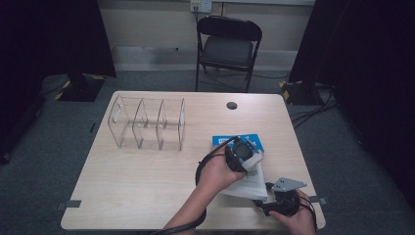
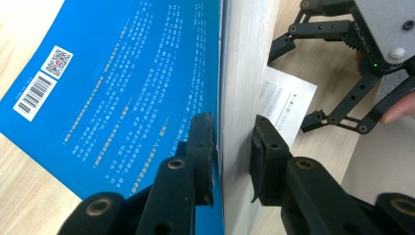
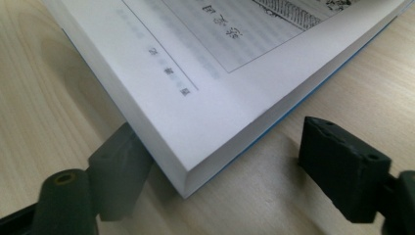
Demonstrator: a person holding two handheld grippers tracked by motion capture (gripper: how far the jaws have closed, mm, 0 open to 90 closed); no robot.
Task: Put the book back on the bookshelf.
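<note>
A thick book with a blue cover [image 1: 219, 141] lies open at the table's right front, its white pages [image 1: 247, 187] toward me. My left gripper [image 1: 243, 152] stands over it. In the left gripper view this gripper [image 2: 230, 120] is shut on the book [image 2: 122, 88]: one jaw lies against the blue back cover, the other against a wad of pages. My right gripper [image 1: 269, 188] is at the book's near corner. Its jaws [image 3: 220, 142] stand open around that corner [image 3: 220, 73], the left one touching the book's edge, the right one apart. The right gripper [image 2: 298, 83] hangs open over a white page.
A clear acrylic organizer [image 1: 147, 122] with three compartments stands at the back left of the wooden table [image 1: 147, 186]. A small black round spot [image 1: 231, 105] marks the back middle. A black chair [image 1: 227, 44] stands beyond the table. Cables lie on the floor to the right.
</note>
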